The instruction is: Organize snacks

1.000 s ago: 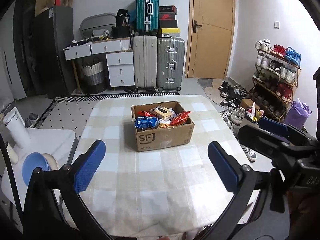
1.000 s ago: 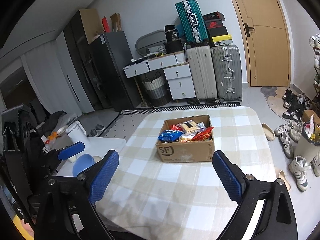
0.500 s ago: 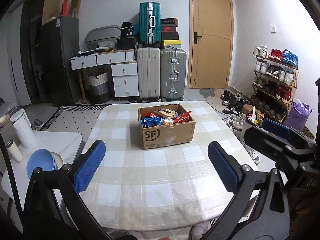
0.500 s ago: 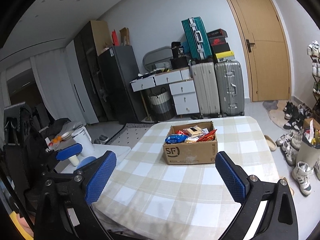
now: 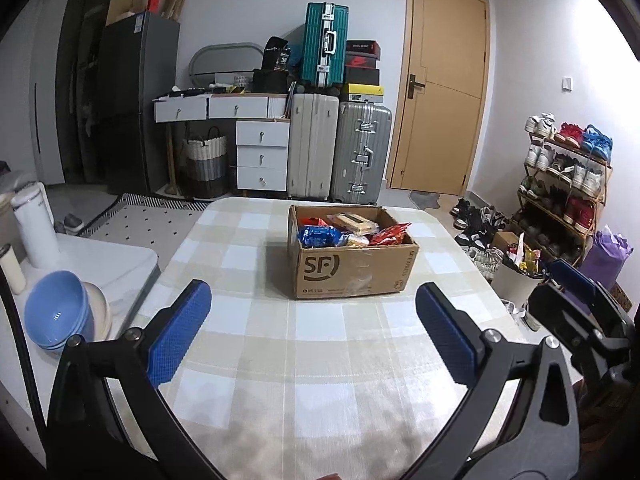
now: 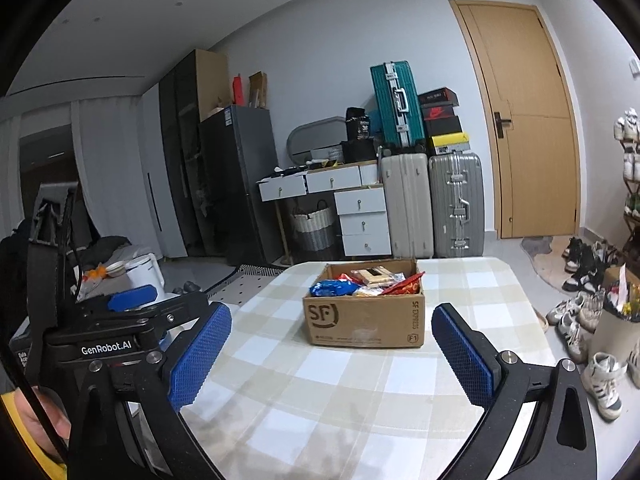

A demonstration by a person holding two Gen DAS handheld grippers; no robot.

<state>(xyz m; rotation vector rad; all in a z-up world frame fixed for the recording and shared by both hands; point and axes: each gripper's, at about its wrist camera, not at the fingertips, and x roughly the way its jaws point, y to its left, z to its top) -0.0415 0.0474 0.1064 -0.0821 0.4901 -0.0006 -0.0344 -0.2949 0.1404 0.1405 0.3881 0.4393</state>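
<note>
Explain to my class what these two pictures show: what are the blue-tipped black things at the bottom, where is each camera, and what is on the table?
A person holds two hand-held grippers, each with a camera looking along its fingers. One picture comes from the left gripper, the other from the right gripper. Both are open and hold nothing. On the checked tablecloth stands a cardboard box of snacks, including a blue packet and a red packet. The other gripper shows at each picture's edge.

Your right gripper [image 6: 328, 354] hovers above the checkered table [image 6: 360, 396].
Its blue pads [image 6: 460, 354] spread wide, framing the snack-filled cardboard box [image 6: 364, 320] ahead of you.
</note>
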